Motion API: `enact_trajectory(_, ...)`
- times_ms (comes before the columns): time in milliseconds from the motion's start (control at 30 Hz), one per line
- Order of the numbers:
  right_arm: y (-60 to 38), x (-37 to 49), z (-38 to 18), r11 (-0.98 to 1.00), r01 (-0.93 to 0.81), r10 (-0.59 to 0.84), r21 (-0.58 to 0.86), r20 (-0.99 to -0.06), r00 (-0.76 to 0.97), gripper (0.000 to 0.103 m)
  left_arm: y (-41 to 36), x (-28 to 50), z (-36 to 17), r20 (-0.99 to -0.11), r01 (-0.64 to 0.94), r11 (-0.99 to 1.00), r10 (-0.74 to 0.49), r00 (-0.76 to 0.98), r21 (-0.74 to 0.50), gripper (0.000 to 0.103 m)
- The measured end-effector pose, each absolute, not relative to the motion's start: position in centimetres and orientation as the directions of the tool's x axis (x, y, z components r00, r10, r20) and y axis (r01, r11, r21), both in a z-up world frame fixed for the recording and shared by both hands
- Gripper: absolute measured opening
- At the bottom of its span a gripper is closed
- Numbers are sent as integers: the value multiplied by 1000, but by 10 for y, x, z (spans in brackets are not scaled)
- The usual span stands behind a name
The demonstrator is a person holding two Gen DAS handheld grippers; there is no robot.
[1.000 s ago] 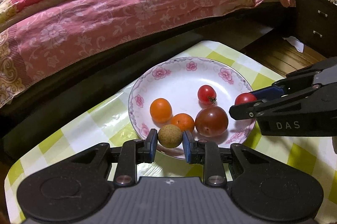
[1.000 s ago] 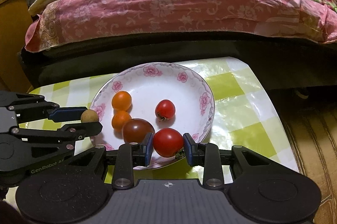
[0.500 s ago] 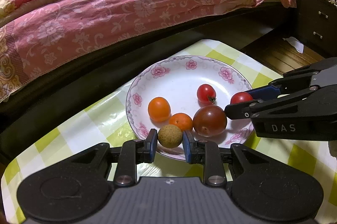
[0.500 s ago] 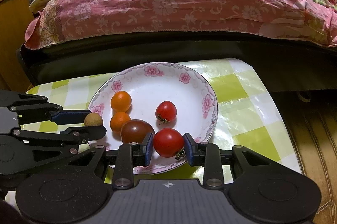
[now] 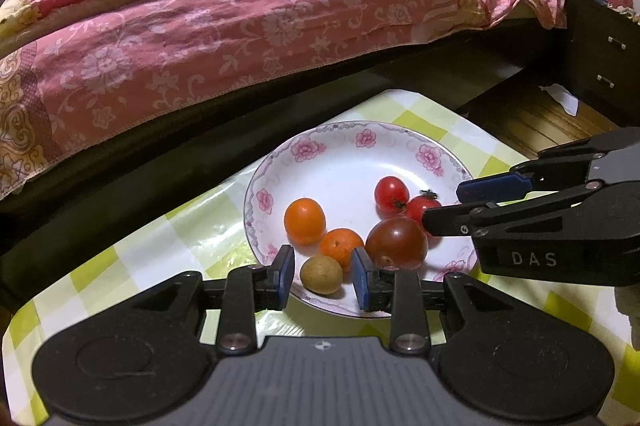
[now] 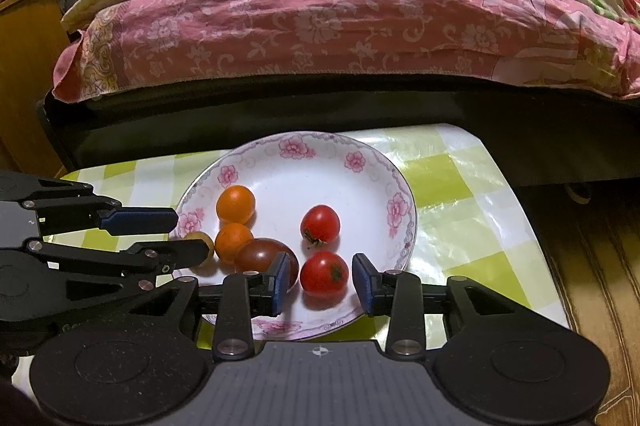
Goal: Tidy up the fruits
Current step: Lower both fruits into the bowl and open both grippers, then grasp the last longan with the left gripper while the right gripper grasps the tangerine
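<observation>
Left tool point(image 5: 322, 276) spread wide, blue pads clear on both sides of a small brown fruit point(image 5: 321, 274) lying on the near rim of the flowered plate point(image 5: 352, 162), gripping nothing; right tool point(image 6: 320, 280) likewise parted, pads standing off either side of a red tomato point(image 6: 324, 273) resting in the plate's near part, holding nothing; seen from the left wrist, right tool's fingers reaching in from the right over the plate's edge; inside the plate: two small oranges point(image 5: 305, 221) touching, one behind the other, a dark brownish tomato point(image 5: 396, 243) just beside the nearer orange, a second red tomato point(image 6: 320, 223) farther in; plate set on a tabletop point(image 6: 452, 210) covered in green-and-white checked cloth; beyond it, a bed point(image 6: 320, 26) with a pink floral cover; wooden floor point(image 6: 592, 266) to the right.
</observation>
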State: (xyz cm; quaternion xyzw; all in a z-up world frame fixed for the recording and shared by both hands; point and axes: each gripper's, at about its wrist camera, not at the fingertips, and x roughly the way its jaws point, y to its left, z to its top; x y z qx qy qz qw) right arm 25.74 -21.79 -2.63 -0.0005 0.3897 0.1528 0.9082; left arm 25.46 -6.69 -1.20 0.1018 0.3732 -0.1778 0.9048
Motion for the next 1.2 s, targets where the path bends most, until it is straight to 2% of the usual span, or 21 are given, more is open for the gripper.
enact_trajectory(1200, -201, 220, -10, 938, -345, 273, 42, -703, 656, 33, -48, 216, 5, -707, 434, 896, -246, 663, 95, 39)
